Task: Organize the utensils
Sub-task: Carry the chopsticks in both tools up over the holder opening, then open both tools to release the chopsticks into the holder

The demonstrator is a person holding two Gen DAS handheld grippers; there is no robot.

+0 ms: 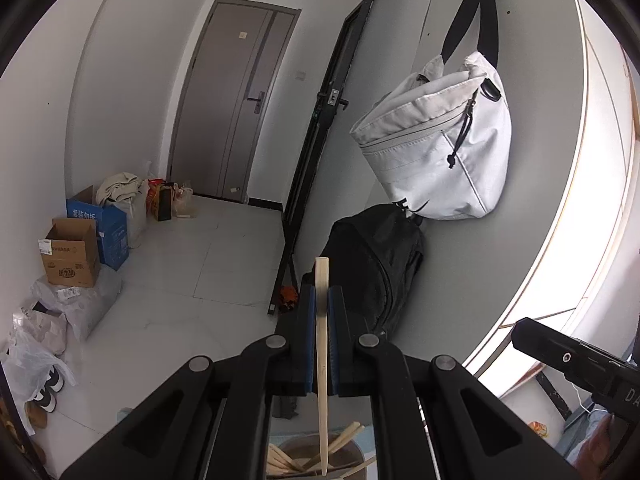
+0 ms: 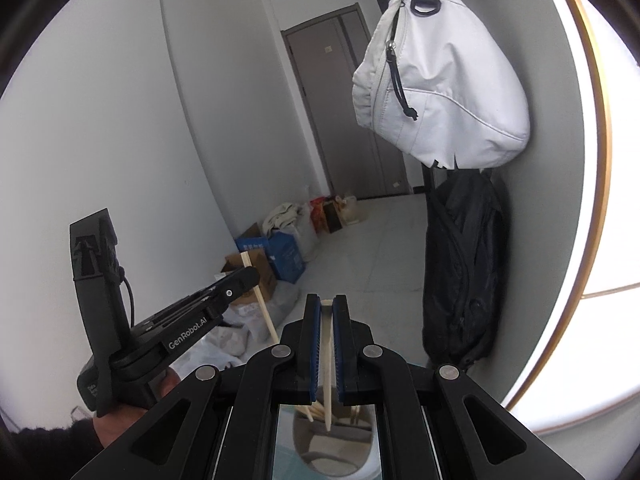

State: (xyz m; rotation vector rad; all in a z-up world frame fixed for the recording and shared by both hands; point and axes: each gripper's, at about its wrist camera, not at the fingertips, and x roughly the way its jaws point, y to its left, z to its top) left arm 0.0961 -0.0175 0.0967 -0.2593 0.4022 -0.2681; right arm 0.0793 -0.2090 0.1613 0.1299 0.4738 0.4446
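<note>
Chopsticks, one per gripper. At the bottom centre of the left wrist view, the left gripper is clamped shut on a pale wooden chopstick, which stands near upright between the blue pads, its square butt poking above the fingertips and its taper running down toward the lower edge. In the right wrist view, the right gripper is likewise closed on a second chopstick, blunt end at the fingertips, point hanging down.

Directly under both, at the bottom edge of each frame, a round holder with more chopsticks leaning loose inside it; each held stick's tip hangs over its mouth.

Handling, as I judge it: light, stiff, smooth wood. Thin enough to pivot or slip in a pinch. Best held on the thick squared upper part, as now, where flat faces meet the pads.

In the lower left of the right wrist view, the left gripper shows side-on with a hand behind it; the two tools sit near each other, so collision is the close risk.

Beyond, open tiled floor through the middle. Right of frame, a black bag and a white bag hang against the wall. Far left, cardboard boxes; far end, a grey door.
</note>
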